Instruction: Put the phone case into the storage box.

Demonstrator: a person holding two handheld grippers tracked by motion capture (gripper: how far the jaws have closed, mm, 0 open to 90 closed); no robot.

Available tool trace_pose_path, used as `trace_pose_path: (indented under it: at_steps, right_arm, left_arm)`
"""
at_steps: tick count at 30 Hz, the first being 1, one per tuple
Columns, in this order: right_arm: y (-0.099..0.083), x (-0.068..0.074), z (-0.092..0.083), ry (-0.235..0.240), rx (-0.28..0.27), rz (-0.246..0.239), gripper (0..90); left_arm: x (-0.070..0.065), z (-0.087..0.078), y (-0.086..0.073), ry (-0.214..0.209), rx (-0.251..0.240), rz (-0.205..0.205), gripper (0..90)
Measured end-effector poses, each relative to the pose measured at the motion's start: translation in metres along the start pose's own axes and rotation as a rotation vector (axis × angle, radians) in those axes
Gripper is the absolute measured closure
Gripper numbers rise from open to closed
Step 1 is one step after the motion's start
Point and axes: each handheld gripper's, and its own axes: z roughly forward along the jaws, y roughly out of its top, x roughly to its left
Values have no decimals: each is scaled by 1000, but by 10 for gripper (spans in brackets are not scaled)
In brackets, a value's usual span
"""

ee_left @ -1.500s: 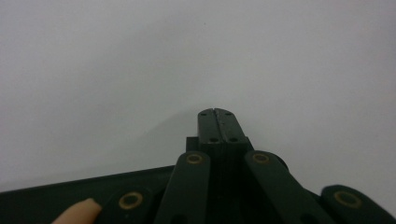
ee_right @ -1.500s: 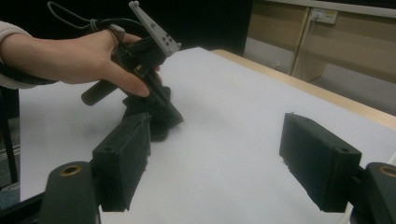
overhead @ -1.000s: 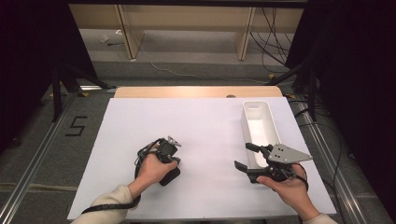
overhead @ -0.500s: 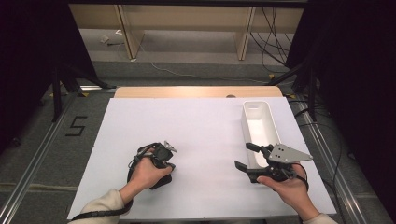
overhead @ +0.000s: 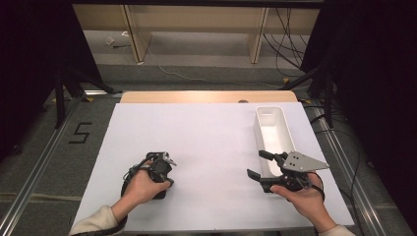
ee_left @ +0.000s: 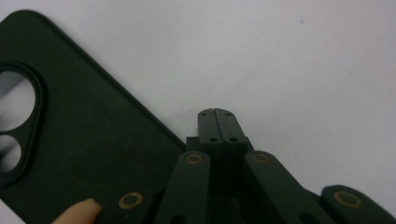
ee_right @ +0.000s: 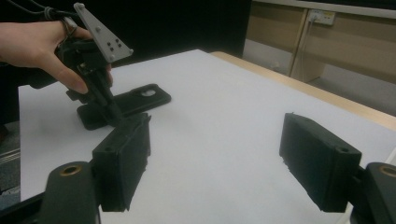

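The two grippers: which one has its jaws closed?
The left gripper, beside the black phone case: its jaws meet. The right gripper has a wide gap.

Phone case (ee_left: 88, 154): black, matt, plain; its camera cut-outs show the white beneath.
Left gripper (overhead: 168, 161): black body, brass-coloured rivets on the links, grey plate on top.
Right gripper (overhead: 254, 164): black, with a pale grey three-cornered plate dotted with small dark holes.
Sheet (overhead: 206, 142): plain white, unpatterned.
Worktop (overhead: 196, 96): light wood, showing as a strip along the far edge.
Tray (overhead: 282, 129): white inside and out.
Floor (overhead: 44, 157): dark grey, with a black figure 5 (overhead: 80, 132) marked on it.
Sleeve (overhead: 91, 223): cream.
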Motion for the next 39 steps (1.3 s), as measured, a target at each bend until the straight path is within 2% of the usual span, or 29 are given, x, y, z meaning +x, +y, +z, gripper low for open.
trace_pose_path:
  at_steps: [5,12,24,28,36,39]
  right_arm:
    - [0,0,0,-1,-1,0,259]
    - [0,0,0,0,0,0,259]
    - [0,0,0,-4,-1,-1,259]
    - [0,1,0,-5,-3,-4,258]
    - [0,0,0,-4,-5,-3,258]
    - [1,1,0,-4,-5,-4,257]
  left_arm:
    - [3,-4,-8,0,21,-4,899]
    - [7,-10,-17,-21,62,1,898]
    - [14,-17,-30,-4,63,-21,898]
    - [16,-18,-31,21,75,-5,898]
    - [22,-21,-39,27,69,-43,898]
    - [23,-21,-39,25,71,-29,897]
